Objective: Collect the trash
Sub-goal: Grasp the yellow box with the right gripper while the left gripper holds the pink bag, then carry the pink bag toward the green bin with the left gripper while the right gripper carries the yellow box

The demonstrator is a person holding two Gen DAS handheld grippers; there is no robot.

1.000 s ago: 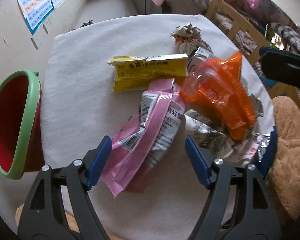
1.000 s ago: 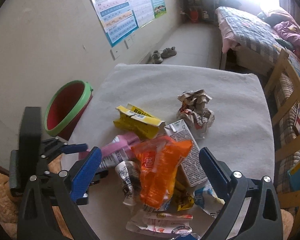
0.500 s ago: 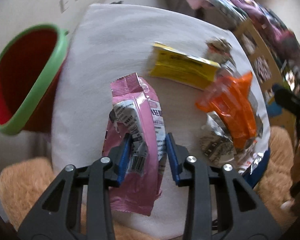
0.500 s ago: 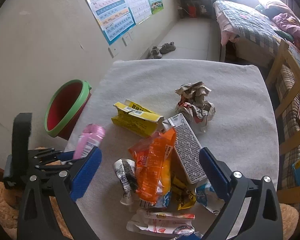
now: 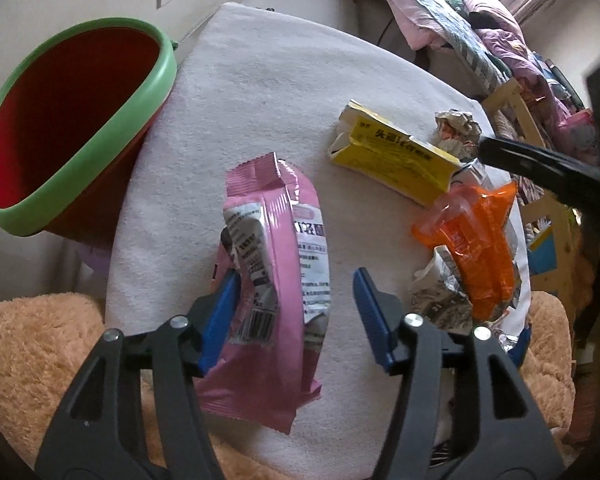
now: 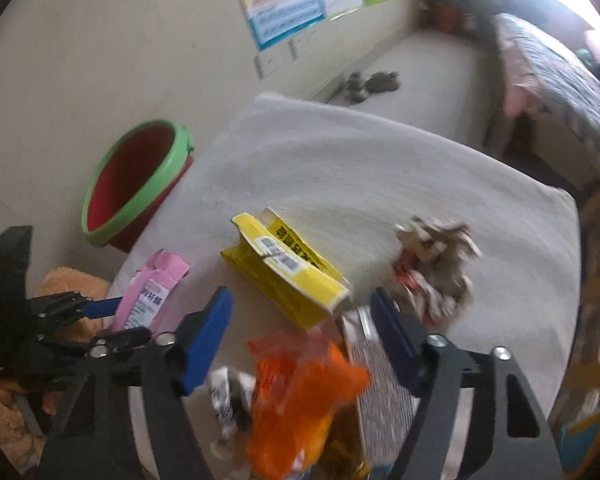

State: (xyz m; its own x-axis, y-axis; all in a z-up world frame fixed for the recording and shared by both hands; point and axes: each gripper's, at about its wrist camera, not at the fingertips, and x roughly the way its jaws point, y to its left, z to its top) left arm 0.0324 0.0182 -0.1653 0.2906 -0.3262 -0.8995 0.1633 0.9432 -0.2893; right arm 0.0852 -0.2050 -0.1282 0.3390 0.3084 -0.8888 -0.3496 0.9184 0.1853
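Observation:
A pink snack wrapper (image 5: 276, 276) lies on the white cloth-covered table (image 5: 260, 92) near its left front edge, between the open jaws of my left gripper (image 5: 296, 300); it also shows in the right wrist view (image 6: 148, 296). My right gripper (image 6: 300, 320) is open above an orange wrapper (image 6: 300, 400), just short of a yellow box (image 6: 288, 268). The orange wrapper (image 5: 476, 232) and the yellow box (image 5: 396, 160) also show in the left wrist view. A red bin with a green rim (image 5: 64, 128) stands left of the table.
Crumpled paper (image 6: 432, 264) lies right of the yellow box. A grey carton (image 6: 376, 392) and other wrappers lie by the orange wrapper. A tan plush surface (image 5: 32, 360) is below the table's front left. A bed (image 6: 556, 80) and a wooden chair (image 5: 540, 160) stand to the right.
My left gripper was shut on the pink wrapper, carried it left toward the bin, and has now opened. My right gripper has moved forward and down over the orange wrapper.

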